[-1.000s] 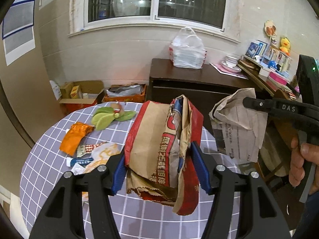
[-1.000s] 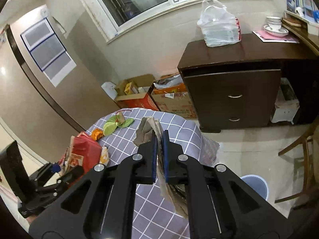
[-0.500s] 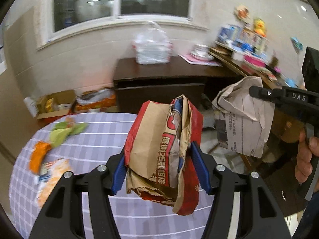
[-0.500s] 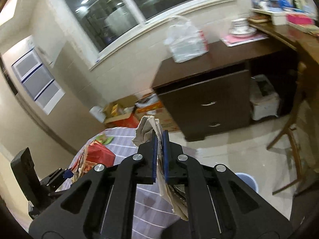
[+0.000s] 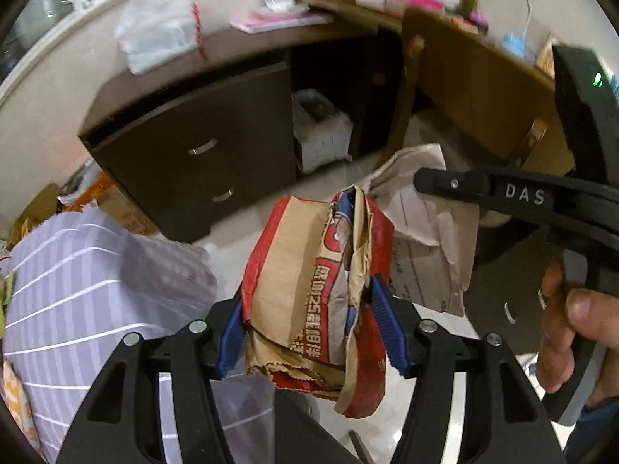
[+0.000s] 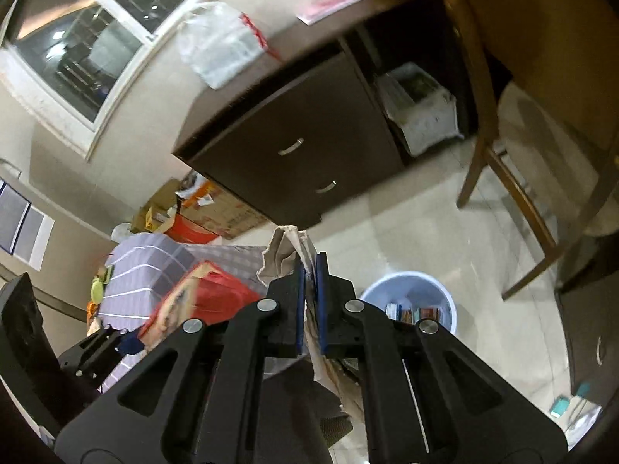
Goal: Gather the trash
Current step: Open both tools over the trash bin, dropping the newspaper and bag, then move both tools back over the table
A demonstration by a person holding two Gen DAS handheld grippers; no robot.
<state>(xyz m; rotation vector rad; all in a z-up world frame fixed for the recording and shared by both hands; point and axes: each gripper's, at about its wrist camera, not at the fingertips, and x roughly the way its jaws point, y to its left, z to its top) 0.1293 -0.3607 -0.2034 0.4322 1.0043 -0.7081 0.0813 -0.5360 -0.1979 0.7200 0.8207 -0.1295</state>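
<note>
My left gripper (image 5: 309,321) is shut on a crumpled red and brown paper bag (image 5: 309,270) and holds it in the air past the table's right edge. The bag also shows in the right wrist view (image 6: 201,294). My right gripper (image 6: 308,290) is shut on a crumpled sheet of grey-brown paper (image 6: 286,247), which hangs down between the fingers. That paper shows right of the bag in the left wrist view (image 5: 429,239). A pale blue trash bin (image 6: 410,301) with some trash inside stands on the floor just below and right of my right gripper.
The round table with a purple checked cloth (image 5: 77,290) is at the left, with green and orange wrappers (image 6: 98,290) on it. A dark brown cabinet (image 6: 294,143) stands ahead. A wooden chair (image 6: 503,147) stands at the right. Cardboard boxes (image 6: 201,208) sit by the wall.
Both grippers have swung right and tilted down, away from the table toward the floor. The blue bin has come into the right wrist view. Both still hold their paper.
</note>
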